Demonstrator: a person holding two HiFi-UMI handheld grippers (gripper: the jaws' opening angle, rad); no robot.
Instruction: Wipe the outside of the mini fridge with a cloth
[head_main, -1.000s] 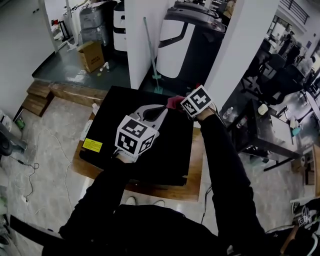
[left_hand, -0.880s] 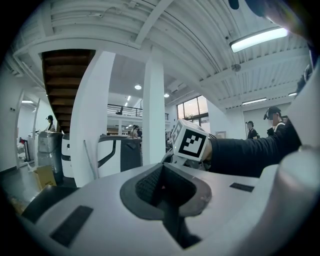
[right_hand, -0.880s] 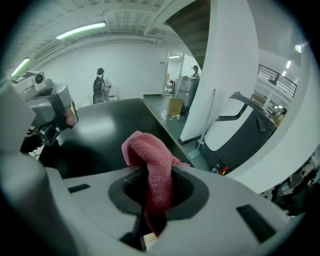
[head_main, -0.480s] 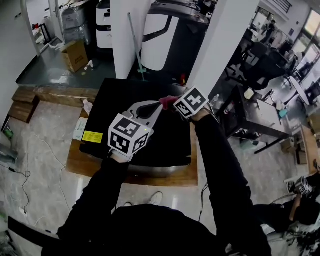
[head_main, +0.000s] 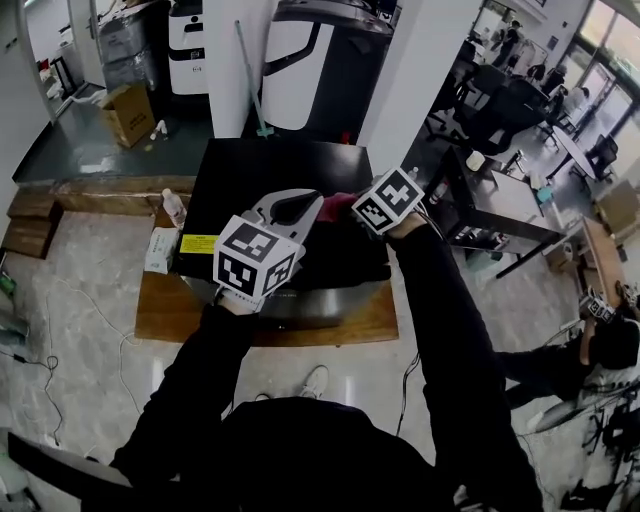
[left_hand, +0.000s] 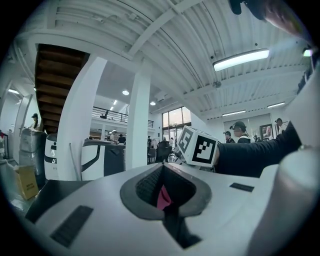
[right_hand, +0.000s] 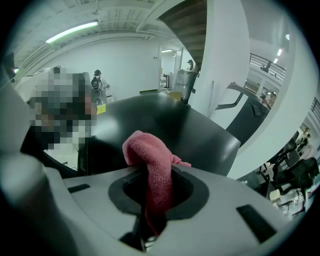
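1. Since half a second ago, both grippers have drawn toward the near edge of the mini fridge (head_main: 250, 180) and remain tip to tip above its black top, right of centre.
2. Head view: the left gripper (head_main: 303, 203) points far-right and the right gripper (head_main: 350, 207) points left. The pink cloth (head_main: 336, 205) is bunched where the two tips meet, but this view does not resolve either pair of jaws.
3. Right gripper view: the jaws are clamped on the cloth. It runs down through the hollow between the pads, and a folded hump of it rises above them. The fridge top spreads out beyond, a surface the left gripper view barely shows.
4. Left gripper view: the jaws are drawn together, with a narrow sliver of pink cloth pinched low in the hollow. The right gripper's marker cube (left_hand: 199, 146) stands just beyond them, to the right.
5. Only the head view shows the setting. The fridge stands on a wooden platform (head_main: 200, 320), and a small bottle (head_main: 175, 208) stands at the fridge's left side.
6. Container: a cardboard box (head_main: 127, 112) sits on the floor at far left; its contents cannot be made out.
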